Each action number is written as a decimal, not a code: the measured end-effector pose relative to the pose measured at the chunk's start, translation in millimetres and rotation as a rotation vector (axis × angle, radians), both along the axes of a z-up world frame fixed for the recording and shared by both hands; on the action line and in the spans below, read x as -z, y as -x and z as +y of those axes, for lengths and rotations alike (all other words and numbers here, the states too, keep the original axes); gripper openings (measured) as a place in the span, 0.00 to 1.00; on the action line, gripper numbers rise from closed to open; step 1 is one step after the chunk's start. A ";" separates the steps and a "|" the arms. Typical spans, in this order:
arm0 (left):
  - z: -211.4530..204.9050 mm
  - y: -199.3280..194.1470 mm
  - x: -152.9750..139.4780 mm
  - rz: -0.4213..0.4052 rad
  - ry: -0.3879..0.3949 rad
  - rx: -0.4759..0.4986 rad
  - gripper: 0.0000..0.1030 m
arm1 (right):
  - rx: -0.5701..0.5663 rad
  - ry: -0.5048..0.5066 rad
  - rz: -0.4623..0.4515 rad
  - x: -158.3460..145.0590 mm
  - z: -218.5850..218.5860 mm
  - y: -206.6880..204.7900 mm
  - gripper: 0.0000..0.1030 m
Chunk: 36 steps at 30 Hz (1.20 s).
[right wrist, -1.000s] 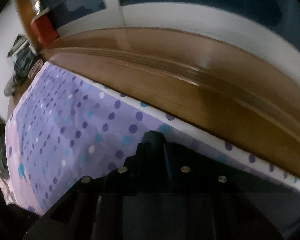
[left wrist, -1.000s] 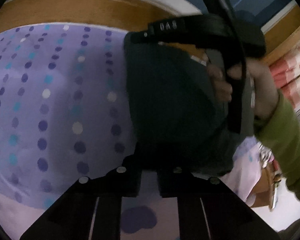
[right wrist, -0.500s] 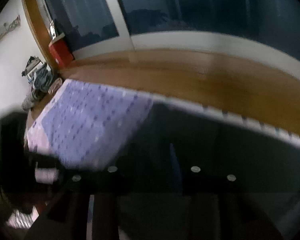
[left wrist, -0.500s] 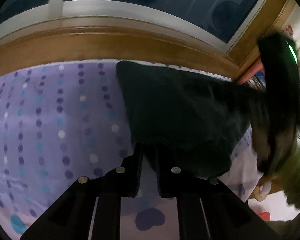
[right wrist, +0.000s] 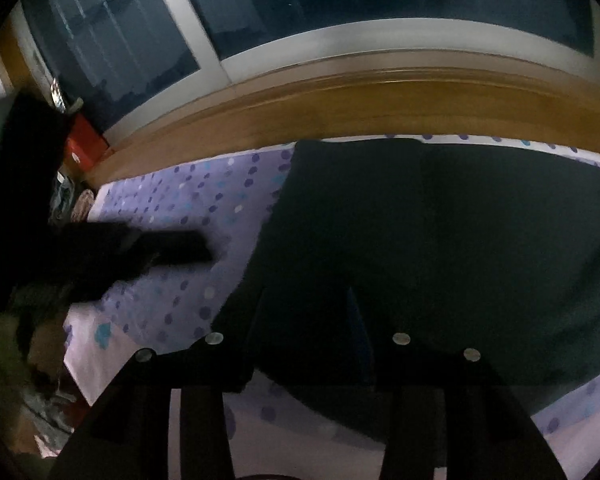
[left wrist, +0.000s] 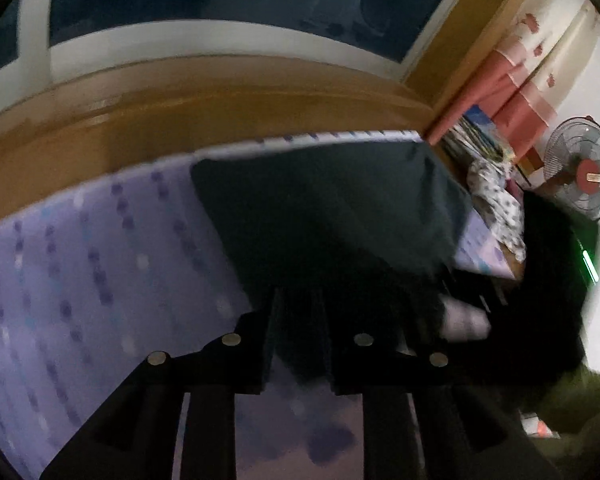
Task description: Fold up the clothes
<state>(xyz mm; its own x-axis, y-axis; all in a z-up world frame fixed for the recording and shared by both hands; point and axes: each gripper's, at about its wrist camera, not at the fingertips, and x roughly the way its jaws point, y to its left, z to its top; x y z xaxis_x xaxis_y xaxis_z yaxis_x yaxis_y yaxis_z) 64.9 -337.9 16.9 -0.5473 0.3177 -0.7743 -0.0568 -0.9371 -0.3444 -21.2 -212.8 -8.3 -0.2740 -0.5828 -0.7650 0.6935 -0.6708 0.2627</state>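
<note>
A dark grey-green garment [left wrist: 332, 212] lies folded on the purple dotted bedsheet [left wrist: 80, 248]; it also shows in the right wrist view [right wrist: 440, 248]. My left gripper [left wrist: 298, 320] stands at the garment's near edge with a clear gap between its fingers. My right gripper [right wrist: 304, 320] is over the garment's near left corner, fingers apart; the dark cloth hides whether they touch it. The left gripper shows as a dark blur in the right wrist view [right wrist: 172, 246], away from the cloth, and the right gripper as a blur in the left wrist view [left wrist: 552, 292].
A wooden headboard [right wrist: 380, 108] and a dark window [right wrist: 340, 0] run behind the bed. A standing fan [left wrist: 580, 172], pink curtains [left wrist: 516, 92] and a spotted cloth pile [left wrist: 496, 200] are off the bed's right end. A red box [right wrist: 86, 148] sits at the left.
The garment was held up by both grippers; it now lies flat on the bed. Both grippers have let go and pulled back toward the near edge.
</note>
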 end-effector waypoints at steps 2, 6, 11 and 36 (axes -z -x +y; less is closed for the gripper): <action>-2.8 23.9 5.0 -0.009 0.017 0.011 0.19 | 0.019 -0.028 0.044 2.0 -11.4 -9.6 0.52; -3.7 64.0 19.3 -0.040 0.016 0.037 0.19 | 0.030 -0.049 0.123 0.7 -29.7 -27.4 0.52; -1.4 75.7 25.2 -0.048 0.011 0.069 0.24 | 0.041 -0.210 0.212 31.1 -59.9 -39.3 0.41; 4.1 80.8 22.9 -0.047 -0.058 0.046 0.24 | 0.321 0.068 -0.090 15.4 68.6 1.5 0.29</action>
